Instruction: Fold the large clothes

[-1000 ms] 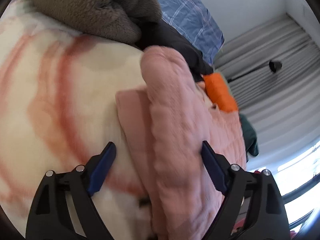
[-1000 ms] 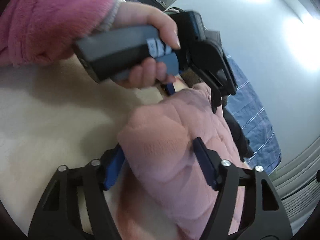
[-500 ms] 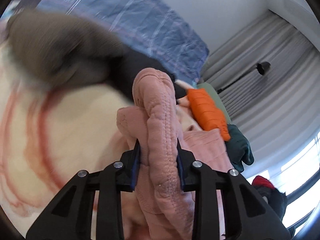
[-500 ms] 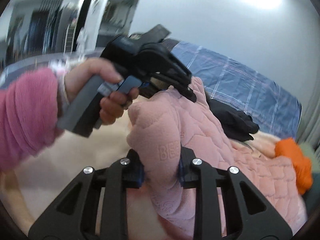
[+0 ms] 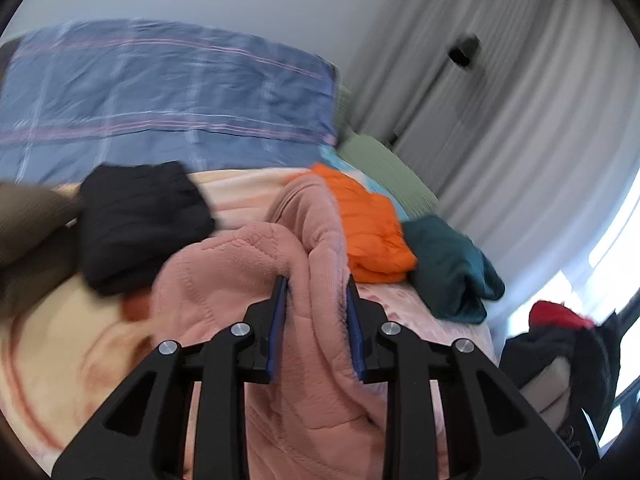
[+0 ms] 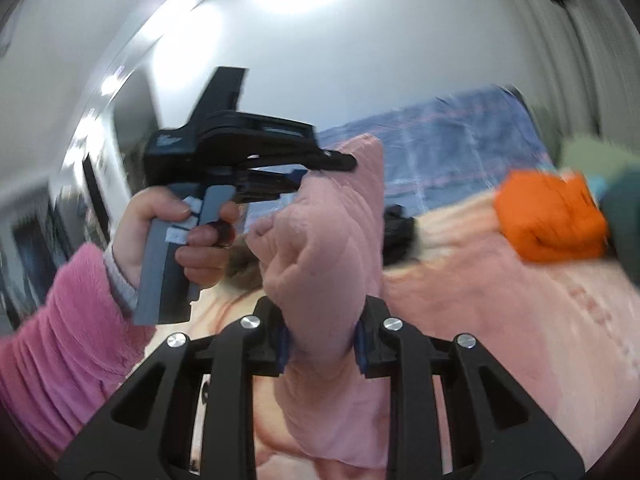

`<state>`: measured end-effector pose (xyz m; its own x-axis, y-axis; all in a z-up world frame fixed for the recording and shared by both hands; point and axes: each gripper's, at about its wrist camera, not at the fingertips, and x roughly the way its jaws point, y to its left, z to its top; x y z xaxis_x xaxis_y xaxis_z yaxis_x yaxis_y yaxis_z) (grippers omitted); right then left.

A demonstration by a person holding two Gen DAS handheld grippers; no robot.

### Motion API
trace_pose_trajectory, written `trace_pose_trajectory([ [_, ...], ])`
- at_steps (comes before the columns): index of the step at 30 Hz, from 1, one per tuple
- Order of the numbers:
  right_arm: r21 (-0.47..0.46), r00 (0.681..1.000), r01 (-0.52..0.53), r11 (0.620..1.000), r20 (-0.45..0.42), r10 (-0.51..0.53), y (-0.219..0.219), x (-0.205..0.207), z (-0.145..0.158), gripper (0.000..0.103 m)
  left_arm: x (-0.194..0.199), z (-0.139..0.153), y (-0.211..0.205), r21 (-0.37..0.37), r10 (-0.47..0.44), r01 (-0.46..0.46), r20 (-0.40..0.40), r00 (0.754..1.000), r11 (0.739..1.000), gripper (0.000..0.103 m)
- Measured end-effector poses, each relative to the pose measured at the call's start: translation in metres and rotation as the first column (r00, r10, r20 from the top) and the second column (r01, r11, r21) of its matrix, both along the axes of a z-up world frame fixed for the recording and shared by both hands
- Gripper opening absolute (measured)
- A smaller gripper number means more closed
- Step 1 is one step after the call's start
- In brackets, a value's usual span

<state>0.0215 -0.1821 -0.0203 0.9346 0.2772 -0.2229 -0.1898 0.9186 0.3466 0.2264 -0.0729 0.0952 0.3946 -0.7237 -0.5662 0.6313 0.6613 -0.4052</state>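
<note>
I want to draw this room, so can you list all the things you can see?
fleece top: one, pink, lifted off the bed, pinched at two spots.
bed cover: one, cream with red rings, under everything.
quilt: one, blue checked, at the back.
black garment: one, black, on the bed behind the pink top.
brown garment: one, brown, left edge.
orange jacket: one, orange, folded, right of the pink top.
teal garment: one, dark teal, beside the orange jacket.
green pillow: one, green, behind the orange jacket.
curtains: grey, right wall.
left tongs: black, blue pads, shut on the top.
right tongs: the same, shut on the top.
hand: one, pink sleeve, holding the left tongs.
</note>
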Motion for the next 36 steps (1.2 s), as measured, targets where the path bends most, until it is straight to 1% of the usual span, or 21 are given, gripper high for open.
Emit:
trace_pose_trajectory([
  [3,0.124,0.997,0.059,0.991,-0.058,-0.052,-0.053,-0.009,-0.020,0.024,-0.008,-0.006,-0.059,0.067,-0.073,0.072,0.013,0.997,0.995,0.028],
  [4,0.154,0.995,0.079,0.985,-0.079,-0.068,-0.066,-0.012,-0.030,0.024,-0.010,-0.015,-0.084,0.102,-0.106,0.104,0.011,0.994,0.989,0.027],
  [6,0.218,0.987,0.119,0.969,-0.128,-0.093,-0.091,-0.020,-0.052,0.024,-0.013,-0.031,-0.119,0.150,-0.150,0.148,0.002,0.989,0.977,0.026],
  [8,0.279,0.978,0.148,0.949,-0.184,-0.099,-0.106,-0.025,-0.079,0.024,-0.018,-0.055,-0.152,0.201,-0.198,0.197,-0.015,0.980,0.960,0.025],
  [9,0.318,0.968,0.170,0.933,-0.229,-0.099,-0.117,-0.025,-0.097,0.024,-0.022,-0.072,-0.167,0.233,-0.225,0.225,-0.024,0.974,0.946,0.025],
  [11,0.346,0.950,0.189,0.919,-0.300,-0.082,-0.129,-0.018,-0.118,0.024,-0.027,-0.096,-0.183,0.274,-0.269,0.269,-0.037,0.962,0.923,0.025],
  [12,0.374,0.938,0.190,0.908,-0.341,-0.056,-0.134,-0.015,-0.132,0.024,-0.029,-0.098,-0.189,0.282,-0.277,0.275,-0.033,0.960,0.919,0.025],
  [14,0.433,0.938,0.165,0.886,-0.348,-0.005,-0.138,-0.019,-0.145,0.024,-0.037,-0.096,-0.193,0.281,-0.317,0.307,-0.011,0.948,0.909,0.028],
  [15,0.432,0.940,0.156,0.888,-0.342,0.001,-0.138,-0.020,-0.145,0.025,-0.042,-0.090,-0.192,0.278,-0.326,0.313,-0.001,0.946,0.908,0.030],
  [18,0.416,0.950,0.120,0.902,-0.313,0.017,-0.136,-0.020,-0.141,0.026,-0.053,-0.070,-0.181,0.278,-0.337,0.310,0.055,0.940,0.909,0.030],
  [21,0.415,0.953,0.109,0.903,-0.301,0.023,-0.136,-0.020,-0.141,0.027,-0.056,-0.056,-0.157,0.301,-0.297,0.254,0.107,0.949,0.919,0.030],
  [24,0.435,0.953,0.102,0.895,-0.301,0.038,-0.141,-0.018,-0.142,0.029,-0.052,-0.057,-0.132,0.319,-0.254,0.204,0.124,0.959,0.926,0.030],
  [26,0.434,0.952,0.102,0.895,-0.302,0.038,-0.145,-0.014,-0.138,0.033,-0.046,-0.068,-0.117,0.328,-0.229,0.183,0.107,0.968,0.927,0.031],
  [27,0.426,0.953,0.101,0.899,-0.301,0.035,-0.145,-0.015,-0.137,0.035,-0.041,-0.078,-0.112,0.320,-0.222,0.184,0.087,0.971,0.929,0.036],
  [28,0.409,0.953,0.103,0.907,-0.302,0.028,-0.146,-0.014,-0.134,0.042,-0.040,-0.085,-0.111,0.316,-0.226,0.191,0.075,0.971,0.929,0.038],
  [29,0.373,0.951,0.123,0.920,-0.308,-0.003,-0.146,-0.018,-0.129,0.048,-0.040,-0.095,-0.114,0.337,-0.235,0.197,0.075,0.969,0.921,0.038],
  [30,0.343,0.951,0.142,0.928,-0.308,-0.032,-0.147,-0.021,-0.125,0.052,-0.042,-0.102,-0.119,0.376,-0.247,0.192,0.104,0.963,0.907,0.039],
  [31,0.313,0.952,0.159,0.936,-0.300,-0.061,-0.147,-0.026,-0.118,0.055,-0.045,-0.110,-0.126,0.424,-0.257,0.172,0.153,0.954,0.889,0.039],
  [32,0.269,0.956,0.177,0.947,-0.278,-0.100,-0.146,-0.034,-0.107,0.055,-0.047,-0.117,-0.133,0.449,-0.257,0.155,0.177,0.950,0.880,0.039],
  [35,0.145,0.961,0.216,0.966,-0.208,-0.184,-0.141,-0.048,-0.083,0.060,-0.045,-0.125,-0.150,0.470,-0.265,0.158,0.171,0.949,0.868,0.039],
  [36,0.120,0.963,0.214,0.969,-0.194,-0.188,-0.139,-0.048,-0.078,0.060,-0.043,-0.126,-0.153,0.479,-0.270,0.160,0.169,0.948,0.863,0.039],
])
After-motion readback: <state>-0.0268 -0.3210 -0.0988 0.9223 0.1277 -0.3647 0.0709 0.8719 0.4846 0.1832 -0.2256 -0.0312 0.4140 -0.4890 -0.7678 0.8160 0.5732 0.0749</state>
